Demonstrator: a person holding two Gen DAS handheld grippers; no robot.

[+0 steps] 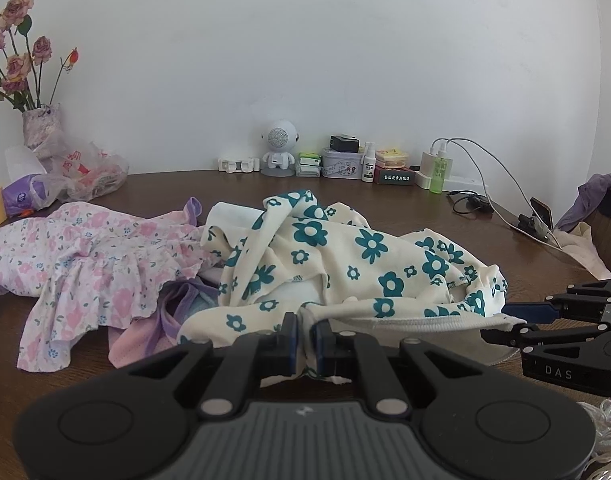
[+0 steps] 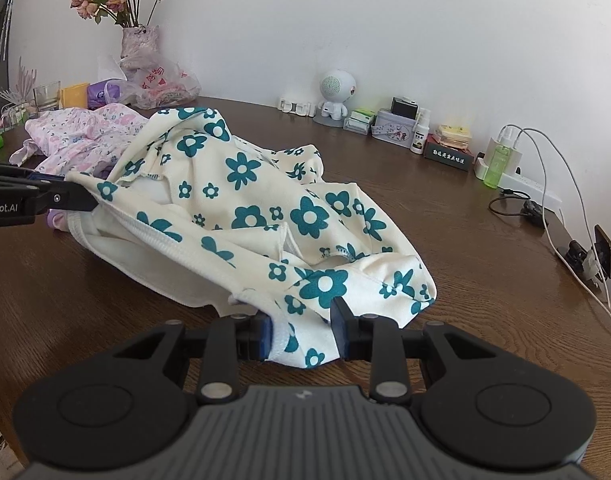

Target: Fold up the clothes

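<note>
The cream garment with teal flowers (image 2: pixel 265 208) lies crumpled at the middle of the desk (image 2: pixel 65 300), its ribbed hem stretched along the near edge. We hold that hem at two places. Our left tool (image 1: pixel 305 340) is nearly shut, pinching a thin fold of the hem; in the right wrist view it comes in at nine o'clock. Our right tool (image 2: pixel 303 332) stands narrow, with a thicker bunch of the fabric between its pads, and the pads press on it.

At ten o'clock of the cream piece lies a pink floral garment (image 1: pixel 77 256), touching it, and a lilac piece (image 1: pixel 177 312) peeps out between them. So we count three garments in the pile, two tools, one vase of dried roses (image 2: pixel 139 40), one small white robot figure (image 2: pixel 337 96) by the wall, and one green bottle (image 2: pixel 497 164).

The risks, as we judge them: the cream piece overlaps its neighbours, so lifting may drag the pink or lilac cloth along. The left pinch is thin and may slip under tension. The right bunch may hold two layers, leaving a twisted hem.
</note>
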